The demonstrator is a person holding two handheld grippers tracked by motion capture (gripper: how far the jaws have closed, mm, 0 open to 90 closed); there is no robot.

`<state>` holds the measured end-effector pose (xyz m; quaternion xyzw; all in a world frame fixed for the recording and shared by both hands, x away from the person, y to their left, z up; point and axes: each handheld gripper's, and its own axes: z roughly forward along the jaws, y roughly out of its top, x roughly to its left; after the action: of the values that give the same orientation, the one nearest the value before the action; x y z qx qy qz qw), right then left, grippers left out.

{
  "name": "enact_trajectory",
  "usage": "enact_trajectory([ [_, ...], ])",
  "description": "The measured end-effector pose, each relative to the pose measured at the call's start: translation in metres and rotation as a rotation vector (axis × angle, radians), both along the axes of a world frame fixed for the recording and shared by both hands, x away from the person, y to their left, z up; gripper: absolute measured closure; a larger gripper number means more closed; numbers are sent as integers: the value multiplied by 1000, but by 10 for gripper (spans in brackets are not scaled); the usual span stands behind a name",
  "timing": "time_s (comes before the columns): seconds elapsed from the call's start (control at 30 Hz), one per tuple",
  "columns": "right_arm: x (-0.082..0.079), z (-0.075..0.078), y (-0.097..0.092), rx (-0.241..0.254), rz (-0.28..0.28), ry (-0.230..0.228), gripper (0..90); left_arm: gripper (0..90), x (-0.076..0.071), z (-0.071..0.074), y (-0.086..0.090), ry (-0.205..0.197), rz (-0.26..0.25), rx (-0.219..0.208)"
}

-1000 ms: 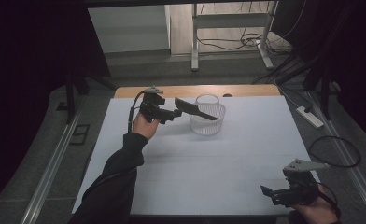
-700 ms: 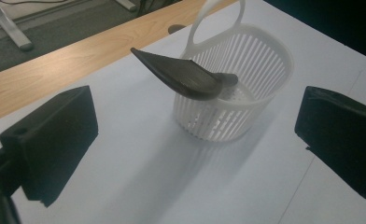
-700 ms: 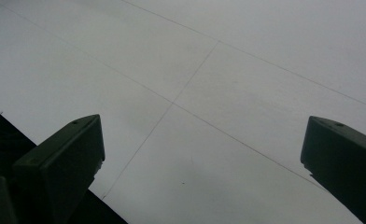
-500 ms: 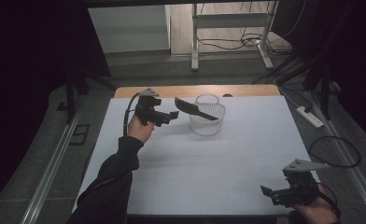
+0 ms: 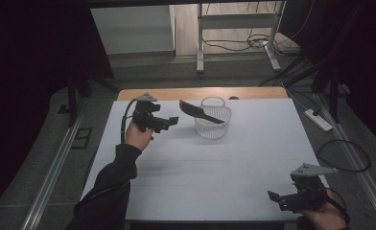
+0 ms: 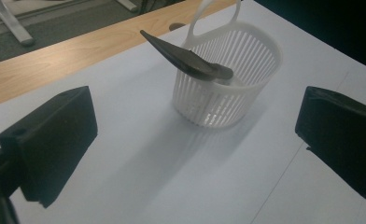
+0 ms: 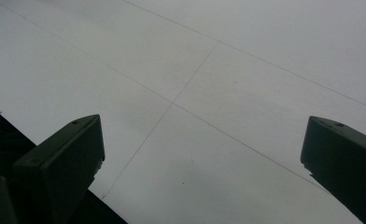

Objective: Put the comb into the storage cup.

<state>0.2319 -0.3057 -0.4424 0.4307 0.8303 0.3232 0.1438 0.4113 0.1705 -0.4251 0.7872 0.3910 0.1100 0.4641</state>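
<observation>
1. Left gripper (image 5: pixel 172 121) jaws wide apart, clear of white basket (image 5: pixel 214 120); dark spatula (image 5: pixel 200 112) leaning over its rim near far table edge.
2. Right gripper (image 5: pixel 276 197) jaws apart, at near edge.
3. Since earlier: left gripper drawn back.

High view overhead facing forward, left gripper view nearer, sharing basket (image 5: pixel 213 118)

The left gripper (image 5: pixel 170 121), held in the left hand (image 5: pixel 138 136) at the far left on an outstretched dark-sleeved forearm, has its jaws spread wide and empty, while the right gripper (image 5: pixel 274 197), low at the near right, likewise stands wide apart.
</observation>
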Motion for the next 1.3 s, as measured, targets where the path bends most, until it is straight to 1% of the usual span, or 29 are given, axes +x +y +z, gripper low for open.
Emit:
enact_trajectory([
  [0.2,0,0,0,-2,0,1,1,0,-6,-3,6,-1,3,18],
  [0.4,0,0,0,-2,-2,1,1,0,-15,-6,13,-5,15,5],
  [0.7,0,0,1,-6,-2,1,1,0,-28,-9,24,-6,29,2],
  [0.9,0,0,1,-6,-3,-1,1,0,-35,-8,25,-7,29,-3],
  [1.3,-1,0,1,-4,3,-5,1,0,-48,-11,23,-5,18,16],
])
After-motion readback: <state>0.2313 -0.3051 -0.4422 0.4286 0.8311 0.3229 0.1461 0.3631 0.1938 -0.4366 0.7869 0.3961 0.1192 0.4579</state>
